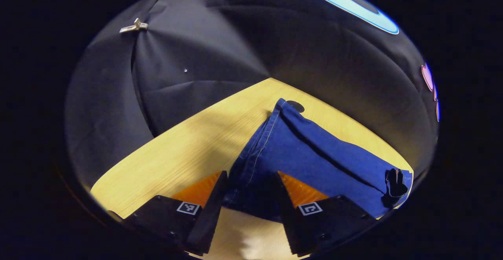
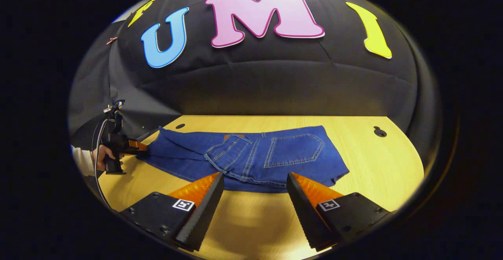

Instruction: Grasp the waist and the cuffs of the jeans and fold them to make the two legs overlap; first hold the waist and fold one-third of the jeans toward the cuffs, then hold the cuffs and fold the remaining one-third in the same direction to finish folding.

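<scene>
Along the counter's point(image 2: 365, 162) far edge the jeans point(image 2: 251, 158) lie flat, dark blue, back pocket up, legs seemingly already overlapped. The left hand-held gripper point(image 1: 249, 191) straddles the cuff end, fingers spread with denim between them, not clamped; close carelessly and it could catch one layer only. The right hand-held gripper point(image 2: 254, 197) hangs released just short of the waist, risking a bunched fold.

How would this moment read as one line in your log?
jeans flat on table | left gripper open around cuff end | right gripper open near waist
</scene>
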